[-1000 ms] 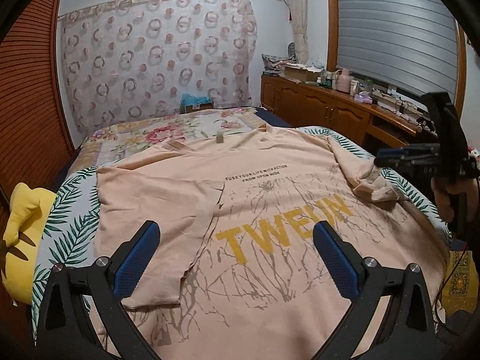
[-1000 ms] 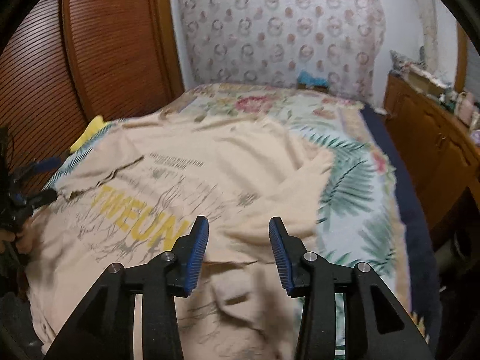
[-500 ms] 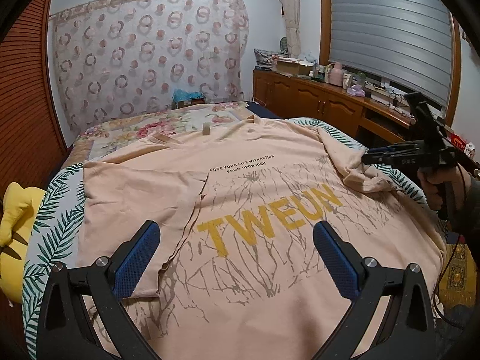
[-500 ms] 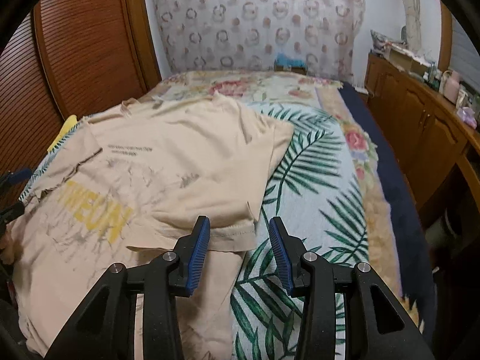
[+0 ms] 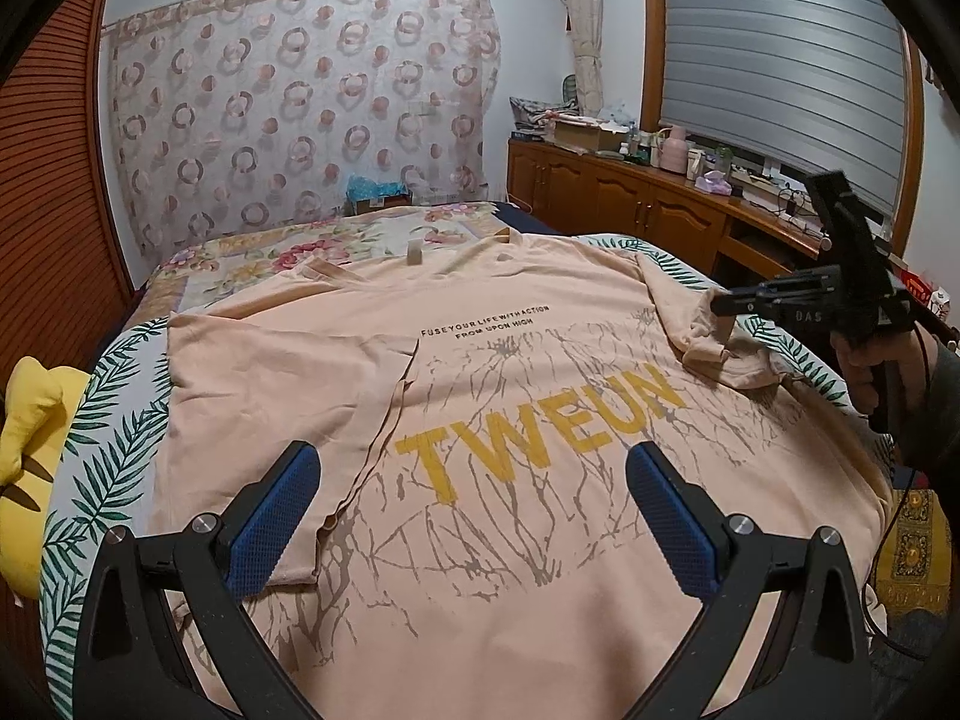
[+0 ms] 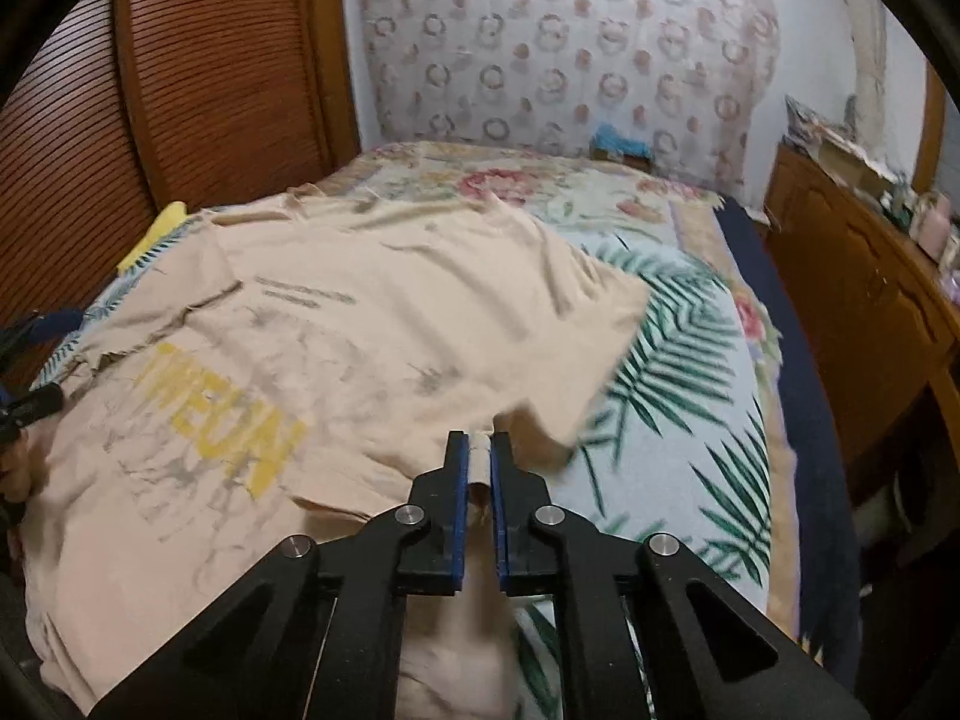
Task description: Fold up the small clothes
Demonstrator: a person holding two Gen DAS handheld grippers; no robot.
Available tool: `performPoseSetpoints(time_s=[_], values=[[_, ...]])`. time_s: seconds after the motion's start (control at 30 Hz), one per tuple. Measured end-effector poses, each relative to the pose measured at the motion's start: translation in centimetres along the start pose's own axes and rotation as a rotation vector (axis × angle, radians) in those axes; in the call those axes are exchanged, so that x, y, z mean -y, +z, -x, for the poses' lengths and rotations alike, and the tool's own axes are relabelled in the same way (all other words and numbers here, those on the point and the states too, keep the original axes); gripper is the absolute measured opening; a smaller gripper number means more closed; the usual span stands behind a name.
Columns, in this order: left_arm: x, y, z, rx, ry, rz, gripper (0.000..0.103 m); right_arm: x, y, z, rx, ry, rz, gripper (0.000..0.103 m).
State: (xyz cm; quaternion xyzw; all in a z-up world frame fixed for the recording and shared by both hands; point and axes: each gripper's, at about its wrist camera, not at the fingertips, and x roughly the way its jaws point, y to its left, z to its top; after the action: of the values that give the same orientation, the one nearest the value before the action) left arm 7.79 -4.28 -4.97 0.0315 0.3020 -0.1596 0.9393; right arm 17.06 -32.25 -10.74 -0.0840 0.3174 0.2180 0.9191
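Observation:
A peach T-shirt (image 5: 480,360) printed with yellow "TWEUN" lies face up across the bed. Its left sleeve (image 5: 270,372) is folded inward over the body. My left gripper (image 5: 474,516) hovers open above the shirt's lower half, with nothing between its blue pads. In the right wrist view my right gripper (image 6: 478,450) is closing its jaws on a pinch of the right sleeve (image 6: 558,348), and cloth shows between the pads. In the left wrist view the right gripper (image 5: 720,306) sits at the bunched right sleeve (image 5: 714,354), held by a hand (image 5: 864,372).
The bed cover (image 6: 690,420) has a green leaf and flower print. A yellow plush (image 5: 30,420) lies at the bed's left edge by the slatted wooden door (image 6: 180,90). A wooden cabinet (image 5: 630,204) with clutter on top runs along the right wall.
My right gripper's jaws have gone from open to pinched on the right sleeve, which is now bunched. The left gripper stays open over the shirt.

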Motion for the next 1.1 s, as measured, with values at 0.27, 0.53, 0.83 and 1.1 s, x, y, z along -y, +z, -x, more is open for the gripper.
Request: performPoseSetpoints(time_s=[0.27, 0.53, 0.83, 1.1], values=[[-0.4, -0.4, 0.3, 0.007, 0.004, 0.017, 0.103, -2.0, 2.6, -0.7, 0.024, 0.063, 0.049, 0.005], [-0.6, -0.6, 0.2, -0.001, 0.007, 0.03, 0.103, -3.8, 6.6, -3.1, 0.027, 0.116, 0.056, 0.005], [-0.5, -0.7, 0.3, 0.001, 0.008, 0.026, 0.103, -3.3, 6.2, -2.9, 0.04, 0.077, 0.013, 0.043], [-0.5, -0.7, 0.4, 0.002, 0.007, 0.023, 0.103, -2.0, 1.5, -1.7, -0.029, -0.015, 0.003, 0.045]])
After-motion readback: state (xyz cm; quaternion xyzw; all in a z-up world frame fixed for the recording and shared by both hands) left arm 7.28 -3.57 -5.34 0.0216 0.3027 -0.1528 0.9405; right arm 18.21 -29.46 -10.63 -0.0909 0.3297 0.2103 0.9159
